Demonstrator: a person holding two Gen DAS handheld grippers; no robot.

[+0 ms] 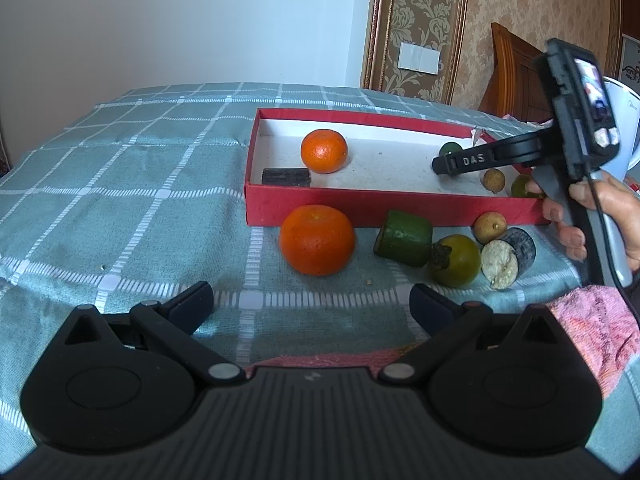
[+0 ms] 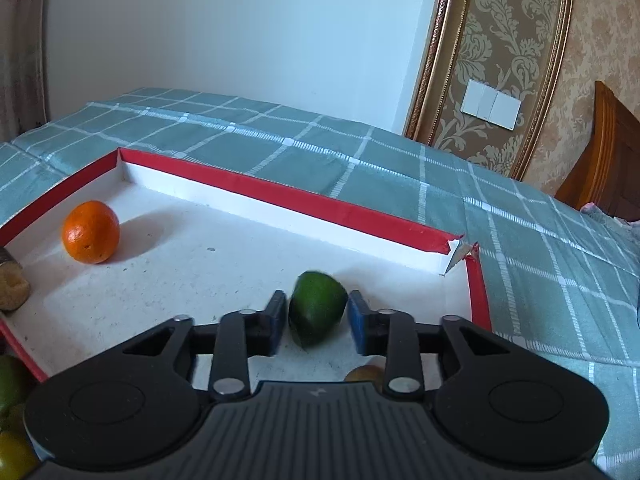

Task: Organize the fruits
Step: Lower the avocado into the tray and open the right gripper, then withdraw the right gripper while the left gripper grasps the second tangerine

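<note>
Right claw [image 2: 318, 322] hangs over the right end of the red box [image 2: 280, 200], w/ a green fruit [image 2: 318, 308] between its pads. Small gaps show on both sides of the fruit, so the claw looks released, not pressing it. The fruit is blurred and I cannot tell if it rests on the white box floor. Just below the right finger a small brown fruit [image 2: 362, 373] lies in the box, partly hidden. Far left in the box sits an orange [image 2: 91, 232], and a dark cut piece [image 2: 12, 286] is at the left edge.

Left claw [image 1: 312, 304] is wide open, holding nothing, low over the checked green cloth [image 1: 120, 184] on the bench. In front of it, outside the box near its front wall, lie a second orange [image 1: 317, 239], a green chunk [image 1: 404, 238], a yellow-green persimmon [image 1: 456, 261], a dark cut cylinder [image 1: 508, 258] and a small brown longan [image 1: 490, 227], close together; chunk and persimmon are touching. A pink towel [image 1: 596, 332] lies at the right, near the claw.
</note>
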